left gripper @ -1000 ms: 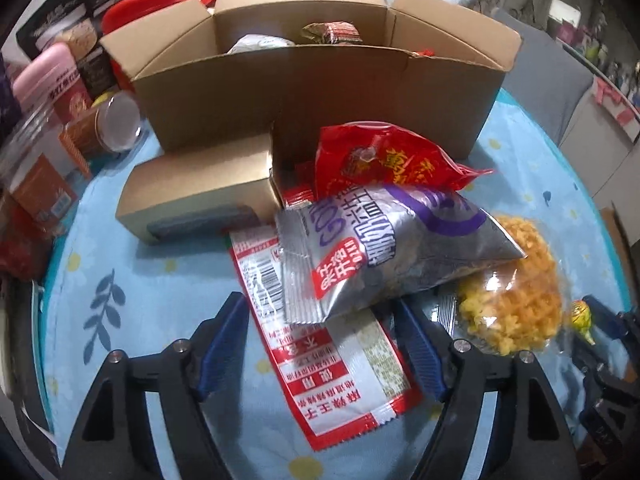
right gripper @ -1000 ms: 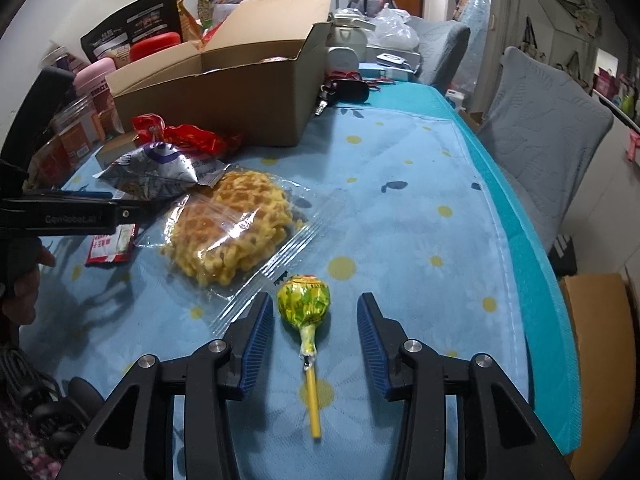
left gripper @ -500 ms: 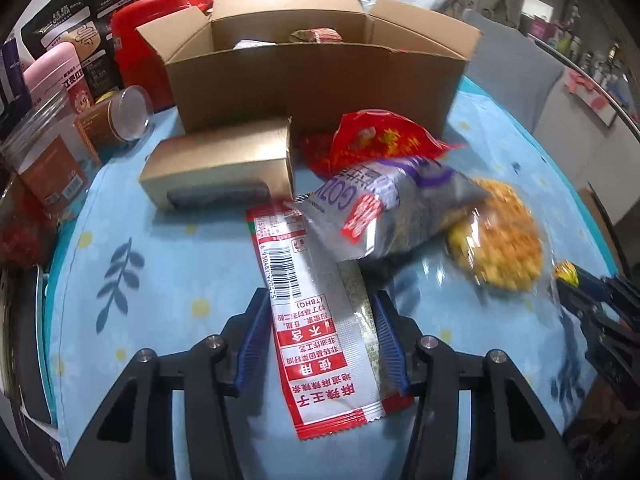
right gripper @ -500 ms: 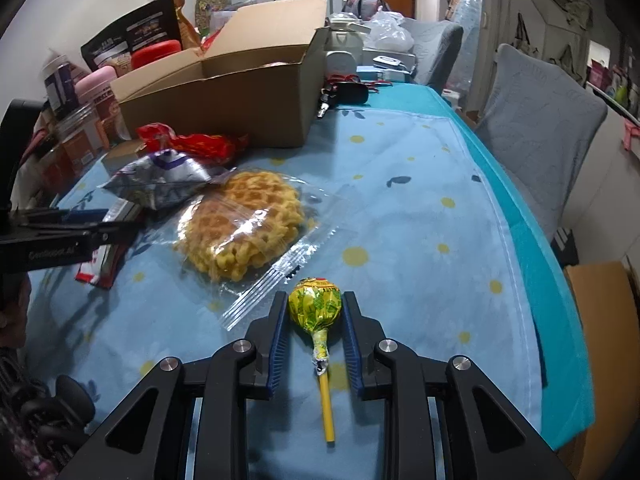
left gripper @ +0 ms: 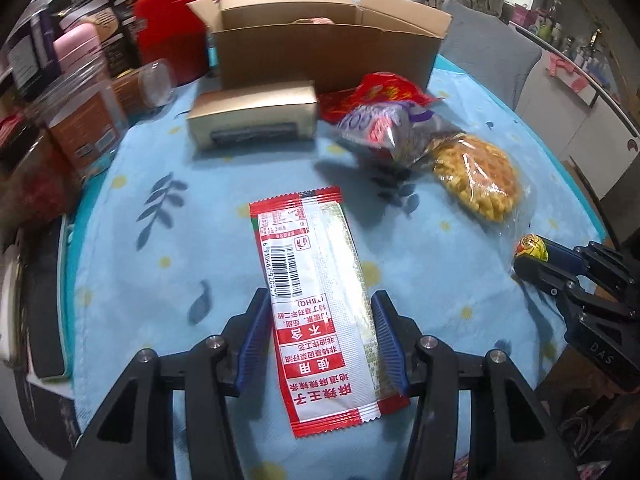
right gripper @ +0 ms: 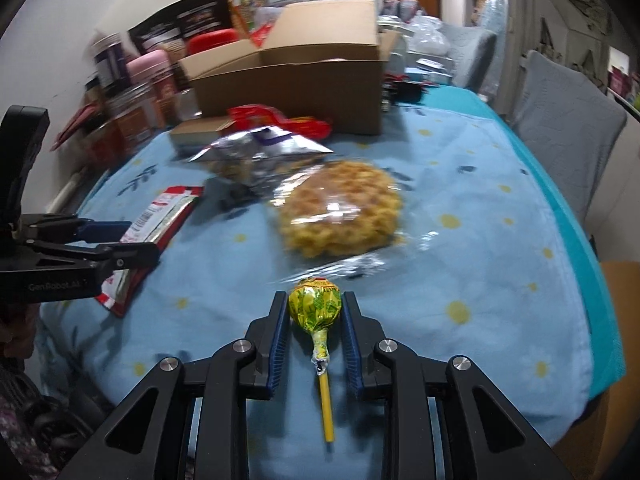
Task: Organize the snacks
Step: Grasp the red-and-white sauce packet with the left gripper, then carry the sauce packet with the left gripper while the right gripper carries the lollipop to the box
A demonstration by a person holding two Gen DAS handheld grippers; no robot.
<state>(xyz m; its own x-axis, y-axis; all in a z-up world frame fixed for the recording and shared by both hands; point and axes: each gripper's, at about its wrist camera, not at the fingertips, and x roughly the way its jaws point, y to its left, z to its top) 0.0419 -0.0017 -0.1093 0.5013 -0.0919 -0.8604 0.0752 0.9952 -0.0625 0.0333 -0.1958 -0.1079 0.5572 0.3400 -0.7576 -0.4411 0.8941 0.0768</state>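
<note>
Through my left wrist camera, my left tool (left gripper: 320, 340) pinches the red-and-white snack packet (left gripper: 316, 292) by its long edges above the blue tabletop (left gripper: 160, 220), the cardboard box (left gripper: 320, 52) well ahead. Through my right wrist camera, my right tool (right gripper: 315, 330) is pressed onto the lollipop (right gripper: 315, 306), its yellow stick pointing back toward me.

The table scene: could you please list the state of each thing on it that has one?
Left gripper: shut on the red-and-white sachet, lifted.
Right gripper: shut on the lollipop.
Cardboard box: flaps open.
Waffle bag: sealed, flat on the cloth.
Silver snack bag: sealed, resting on the red packet.
</note>
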